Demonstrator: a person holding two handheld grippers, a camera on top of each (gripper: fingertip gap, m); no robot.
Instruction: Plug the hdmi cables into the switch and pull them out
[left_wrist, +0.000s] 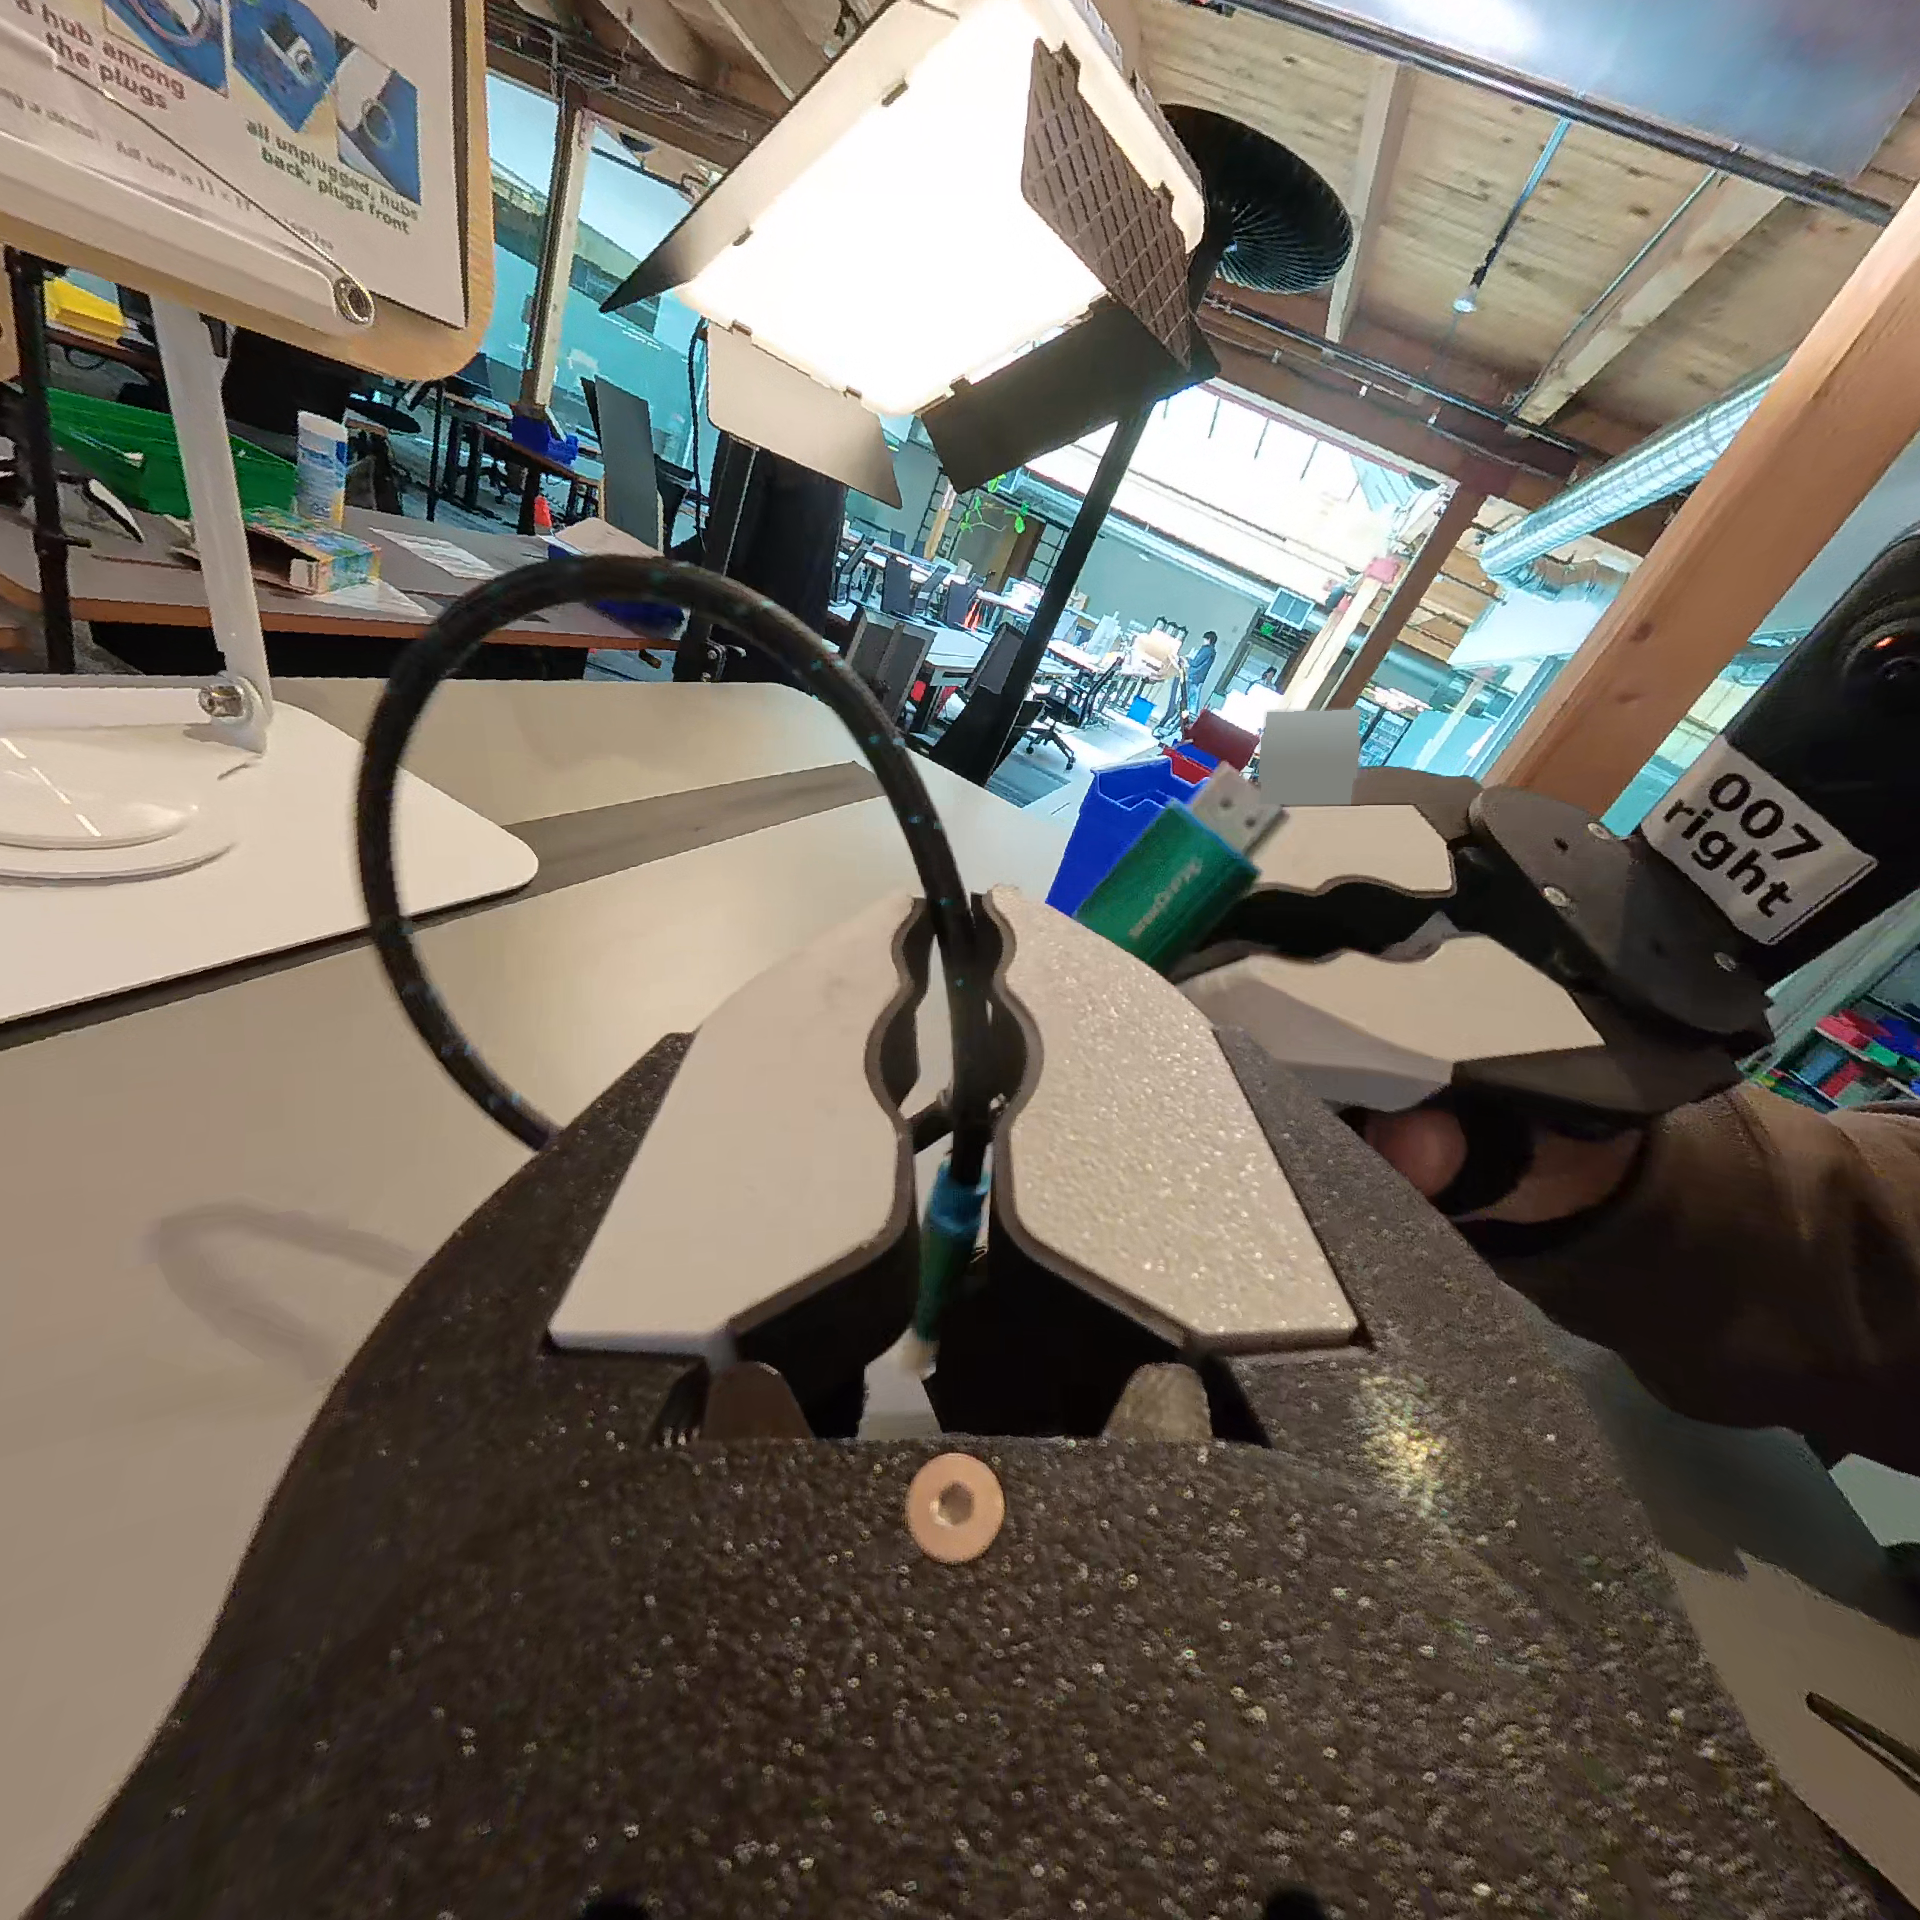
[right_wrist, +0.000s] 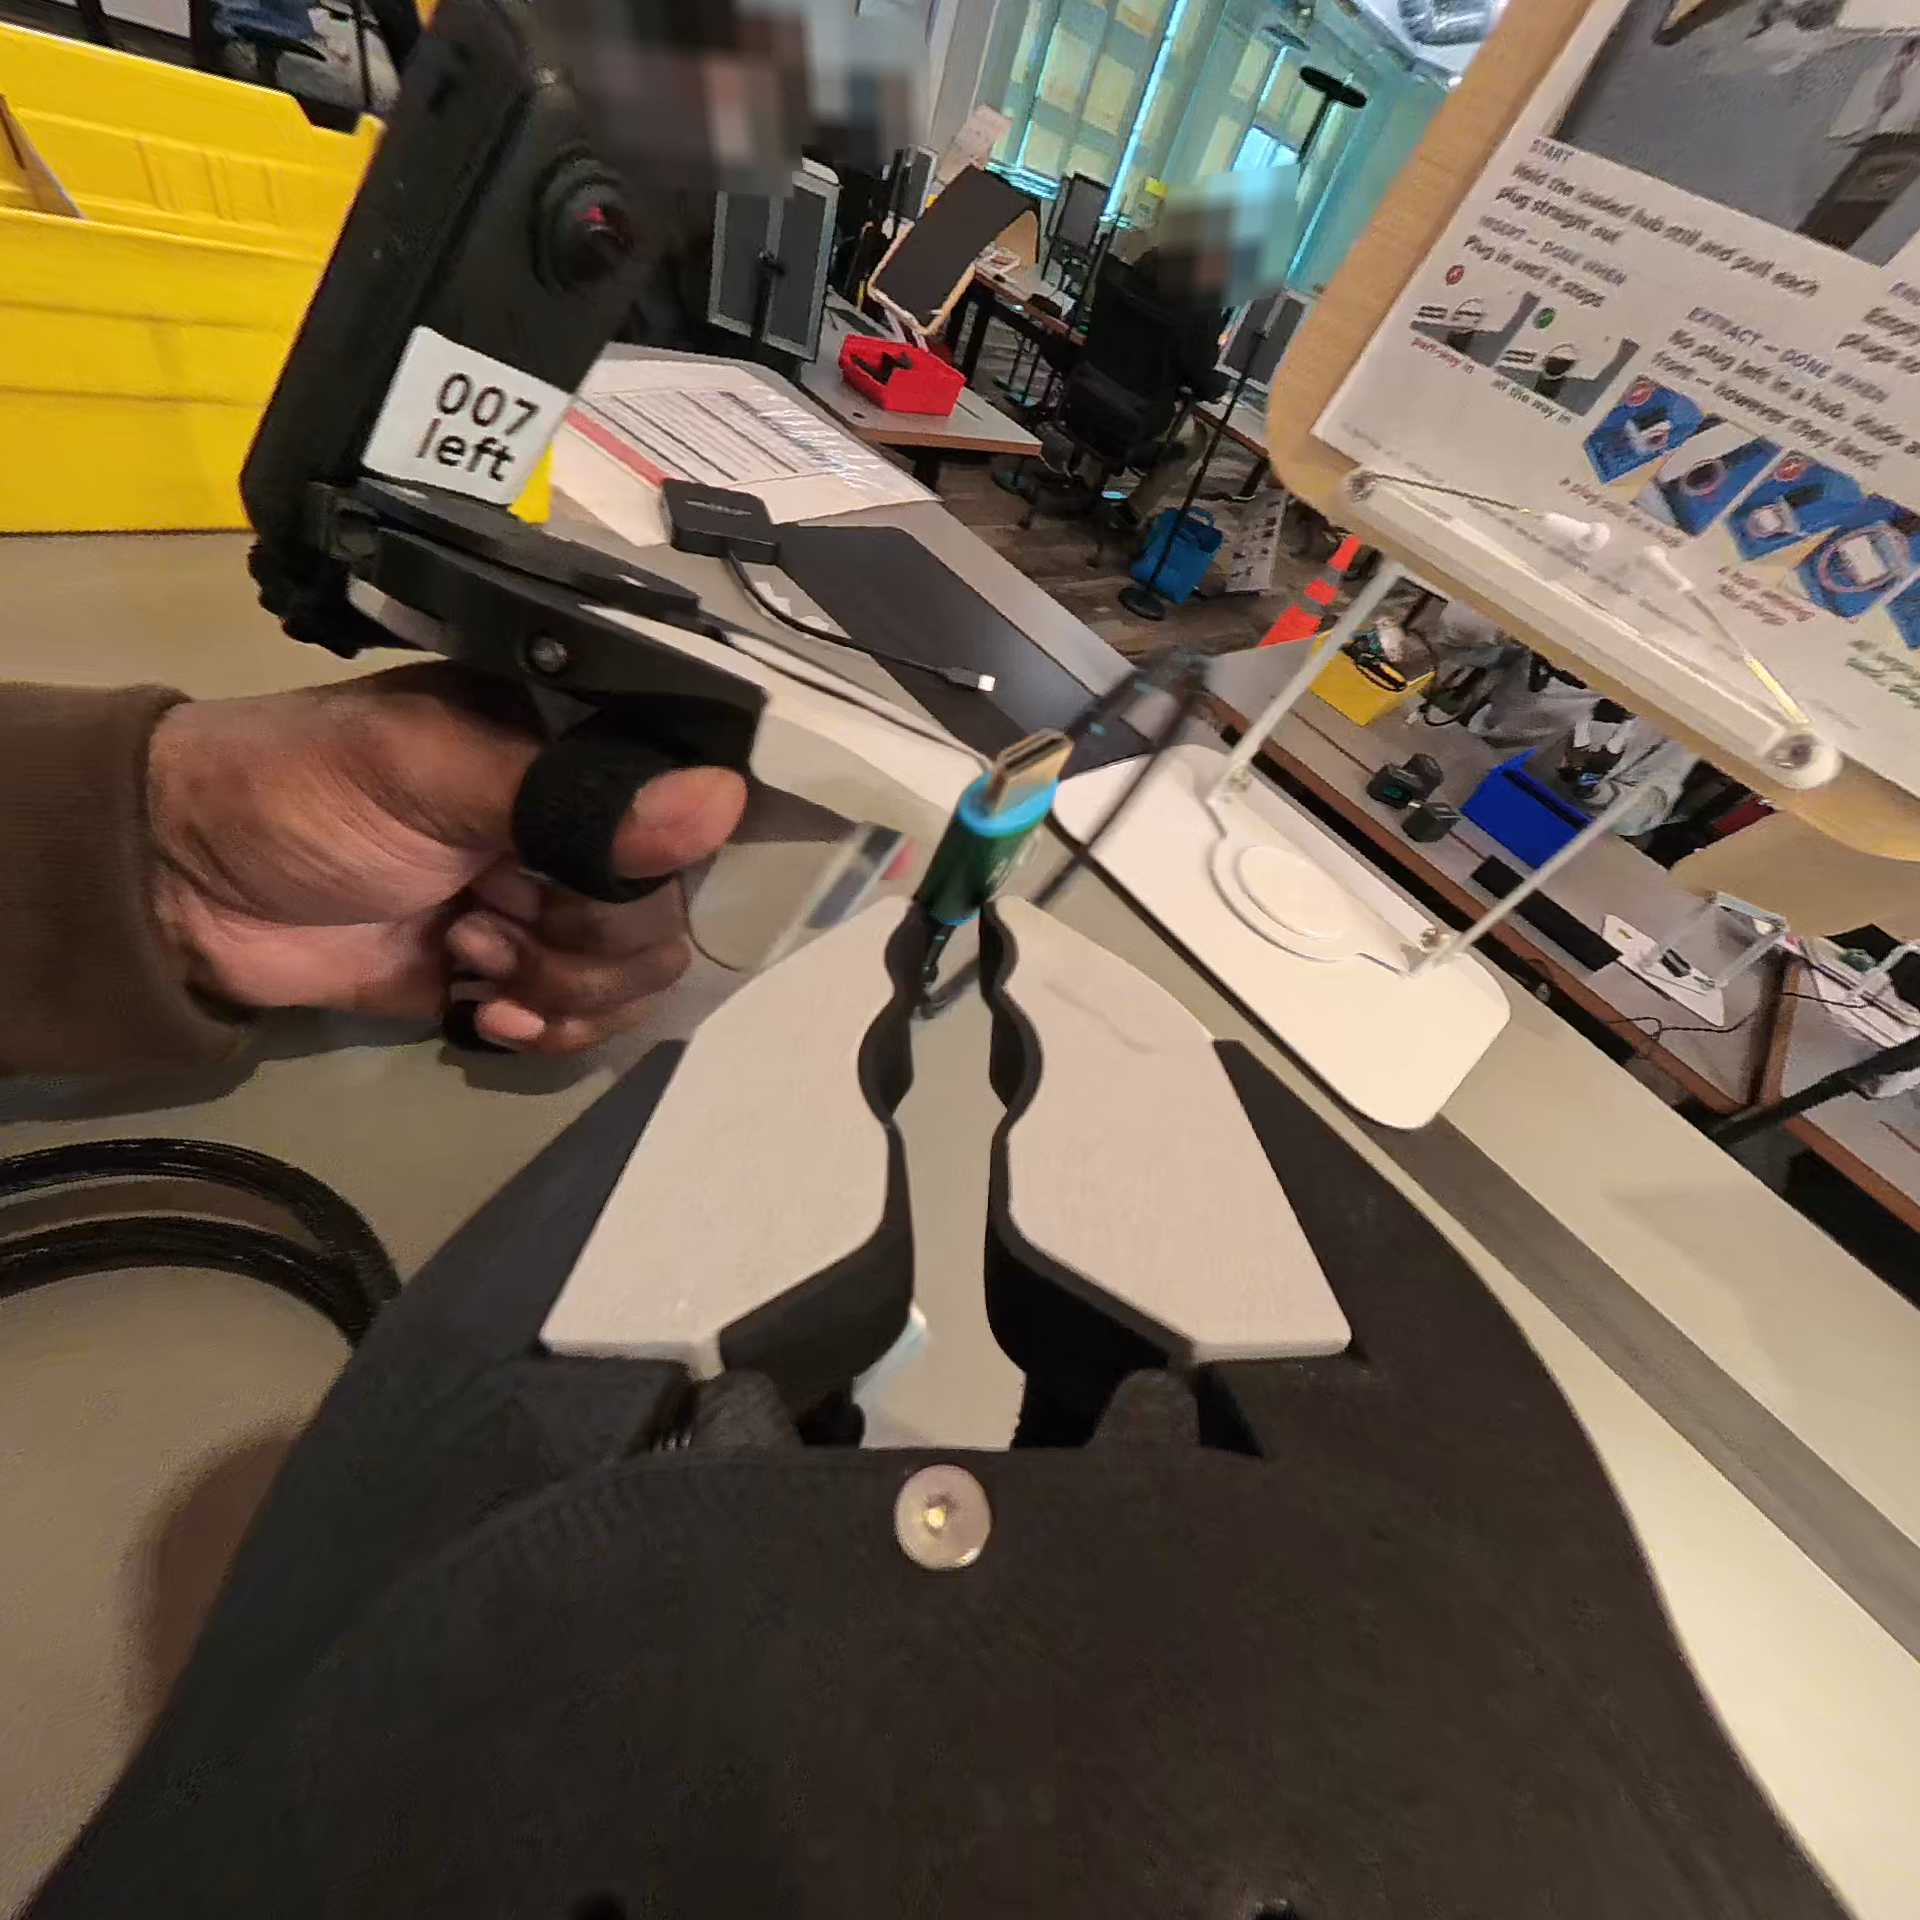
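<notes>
In the left wrist view my left gripper (left_wrist: 951, 914) is shut on a black braided cable (left_wrist: 384, 831), which arcs up and to the left in a loop. A small blue and green connector piece (left_wrist: 948, 1226) shows deep between its fingers. My right gripper (right_wrist: 948, 920) is shut on the base of a green plug (right_wrist: 987, 842) with a blue collar and a metal tip that points up and away. The left wrist view confirms this: the right gripper (left_wrist: 1195, 935) pinches the green plug (left_wrist: 1164, 883) just right of my left fingertips. A hand holds the left gripper (right_wrist: 810, 831), close on the left.
A white stand base (right_wrist: 1351, 935) carrying an instruction board (right_wrist: 1662, 364) stands on the grey table (left_wrist: 260, 1195). A lit lamp panel (left_wrist: 914, 208) hangs above. A yellow bin (right_wrist: 156, 291), a black hub (right_wrist: 717, 514) and coiled black cable (right_wrist: 208, 1226) lie to the left. The tips of both grippers are at nearly the same place.
</notes>
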